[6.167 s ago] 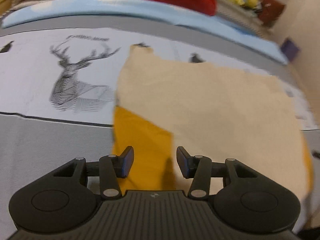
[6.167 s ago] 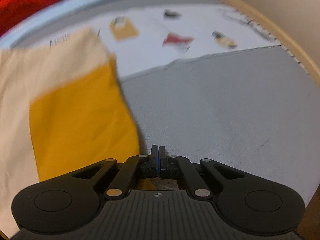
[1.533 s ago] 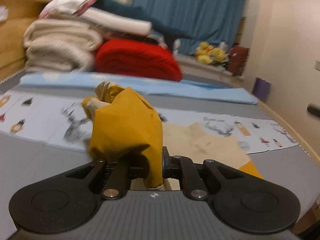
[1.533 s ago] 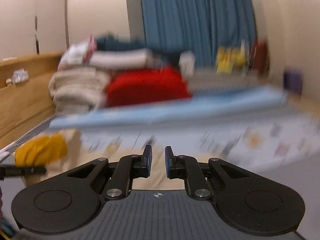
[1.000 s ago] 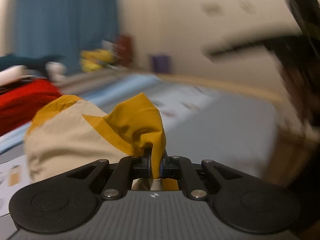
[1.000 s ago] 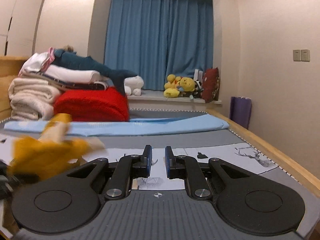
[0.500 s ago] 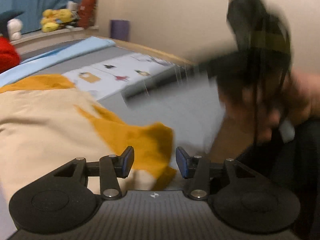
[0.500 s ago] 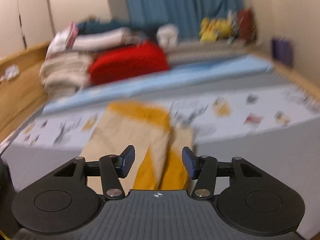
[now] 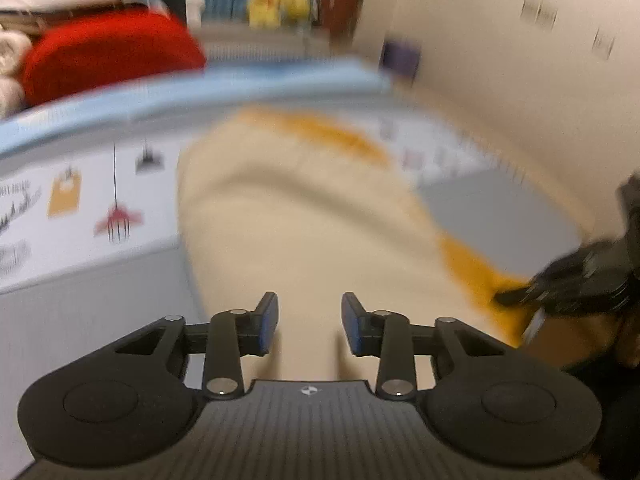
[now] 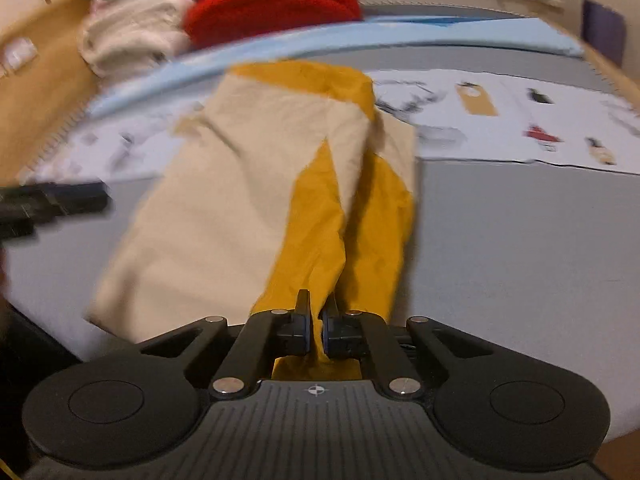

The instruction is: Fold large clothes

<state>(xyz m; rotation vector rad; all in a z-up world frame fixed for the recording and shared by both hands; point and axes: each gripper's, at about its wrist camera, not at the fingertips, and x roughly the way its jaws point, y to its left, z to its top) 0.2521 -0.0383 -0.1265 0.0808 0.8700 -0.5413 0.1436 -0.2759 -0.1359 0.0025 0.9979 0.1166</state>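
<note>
Right hand-held gripper clenched on mustard edge of cream-and-mustard garment (lying on the bed) | left hand-held gripper closing, pads gripping nothing, over cream cloth

A cream and mustard-yellow garment lies on a grey bed crossed by a white sheet printed with small drawings and a pale blue strip, with a red blanket and cream towels at the far side.
</note>
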